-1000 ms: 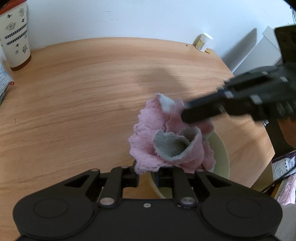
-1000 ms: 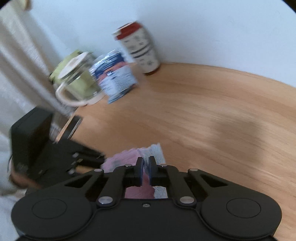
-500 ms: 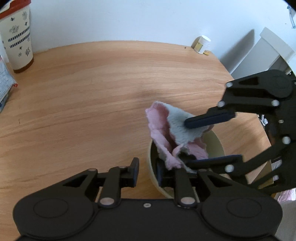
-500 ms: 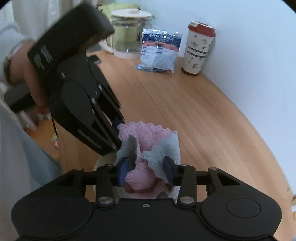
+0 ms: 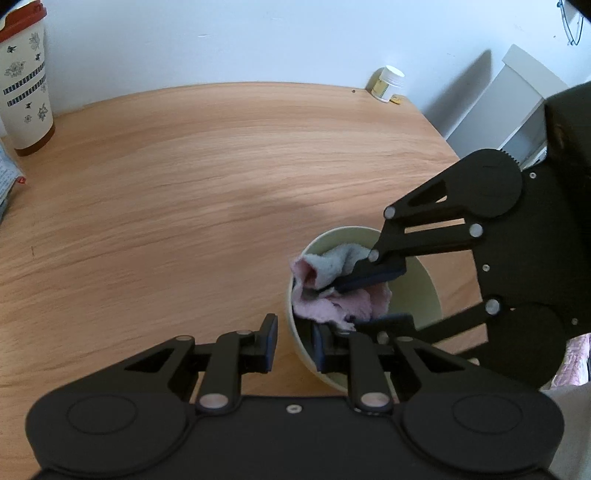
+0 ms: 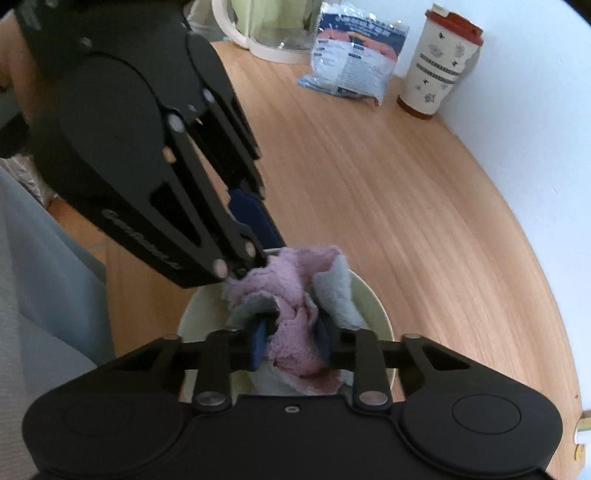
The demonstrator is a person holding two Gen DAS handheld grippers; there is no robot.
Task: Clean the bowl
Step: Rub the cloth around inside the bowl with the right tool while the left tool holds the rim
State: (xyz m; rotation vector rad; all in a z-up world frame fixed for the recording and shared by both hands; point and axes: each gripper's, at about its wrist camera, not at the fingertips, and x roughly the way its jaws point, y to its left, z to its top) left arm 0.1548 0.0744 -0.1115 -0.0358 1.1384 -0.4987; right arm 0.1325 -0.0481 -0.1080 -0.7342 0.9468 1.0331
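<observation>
A pale green bowl [image 5: 424, 280] stands on the wooden table [image 5: 221, 184] near its right edge. My left gripper [image 5: 293, 345] is shut on the bowl's near rim, one finger outside the wall and one inside. A crumpled pink and grey cloth [image 5: 332, 299] lies inside the bowl. My right gripper [image 5: 354, 304] reaches in from the right. In the right wrist view its jaws are closing, with the cloth [image 6: 295, 343] bunched between the pads of the right gripper [image 6: 291, 338] over the bowl [image 6: 373, 295]. The left gripper [image 6: 258, 258] fills the upper left there.
A paper cup with a red lid [image 6: 439, 62], a snack bag [image 6: 354, 55] and a clear jug [image 6: 273, 29] stand at the table's far side. A small white jar [image 5: 388, 83] sits by the wall. White furniture [image 5: 517, 96] lies beyond the table's right edge.
The cloth has come down from above the bowl into it. The right gripper rolled over, let its jaws apart and closed them on the cloth again. The left gripper stayed put.
</observation>
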